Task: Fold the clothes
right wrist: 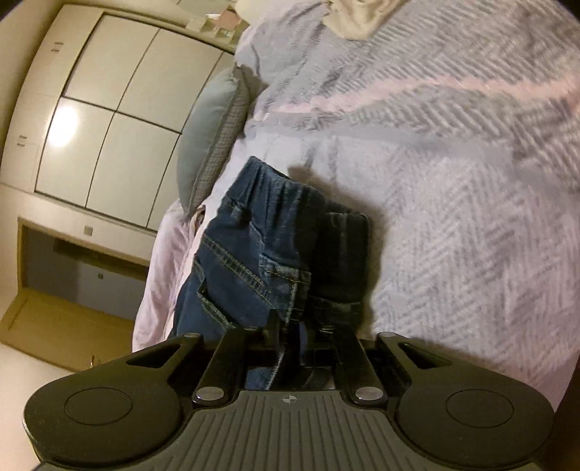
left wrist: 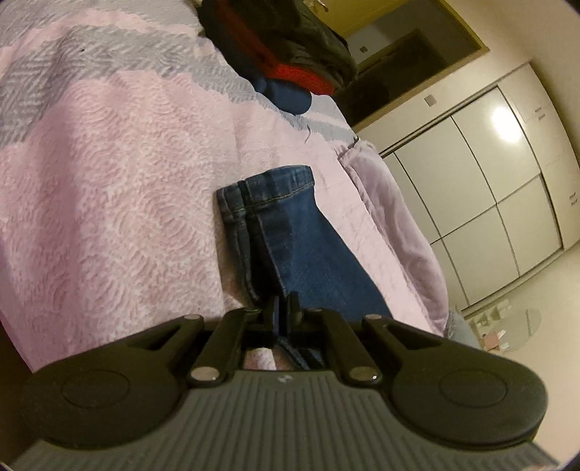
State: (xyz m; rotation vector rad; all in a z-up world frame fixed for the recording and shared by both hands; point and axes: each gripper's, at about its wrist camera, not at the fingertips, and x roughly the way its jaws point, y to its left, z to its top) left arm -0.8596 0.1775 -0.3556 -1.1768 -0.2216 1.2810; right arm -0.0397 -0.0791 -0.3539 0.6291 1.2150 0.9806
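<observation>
Blue jeans (left wrist: 297,235) lie lengthwise on a pink and grey bedspread (left wrist: 108,181), close to the bed's edge, with the leg hems at the far end. My left gripper (left wrist: 284,313) sits at their near end, its fingers almost together with a strip of denim pinched between them. In the right wrist view the jeans (right wrist: 253,261) show their waistband and a pocket, bunched and doubled over. My right gripper (right wrist: 295,329) is at that bunch with a narrow gap between its fingers. Denim lies in the gap, and the pads look slack on it.
A pile of dark clothes with a red band (left wrist: 282,47) lies farther up the bed. A beige garment (right wrist: 359,18) and a grey pillow (right wrist: 206,134) are at the other end. White wardrobe doors (left wrist: 471,199) stand across the floor beside the bed.
</observation>
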